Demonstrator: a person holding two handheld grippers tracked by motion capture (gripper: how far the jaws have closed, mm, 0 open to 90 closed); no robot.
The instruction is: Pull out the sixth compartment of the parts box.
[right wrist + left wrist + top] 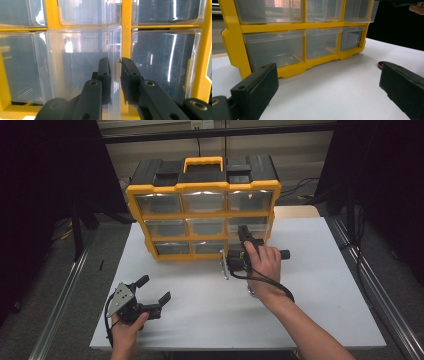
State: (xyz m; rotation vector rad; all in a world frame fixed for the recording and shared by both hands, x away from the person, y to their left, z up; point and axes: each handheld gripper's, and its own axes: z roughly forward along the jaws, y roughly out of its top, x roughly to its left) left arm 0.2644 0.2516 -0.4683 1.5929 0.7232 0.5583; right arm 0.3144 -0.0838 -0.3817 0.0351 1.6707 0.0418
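The clear plastic drawer (82, 65) sits in the middle row of the yellow-framed organiser cabinet with the black top and yellow carrying handle (202, 195), at the right end of that row as the high view shows it (247, 224). It stands slightly proud of the frame. In the right gripper view its transparent edge wall runs upright between the two black jaws, one jaw inside the drawer behind the wall and the other outside it. The right gripper (115, 75) has its jaws drawn in on this thin wall, so it is clamped on the drawer; the person's right hand (262, 262) holds it up against the cabinet front, with the black cable looping back along the wrist.

The neighbouring clear drawers in the rows above and below are flush in their yellow dividers. The cabinet stands toward the far side of the white table top (310, 285).

The left gripper (152, 290) rests on the table near the front left corner, well apart from the cabinet, held by the left hand (127, 327). Its jaws are spread wide, with bare table between them, pointing toward the cabinet's lower drawers (277, 48).
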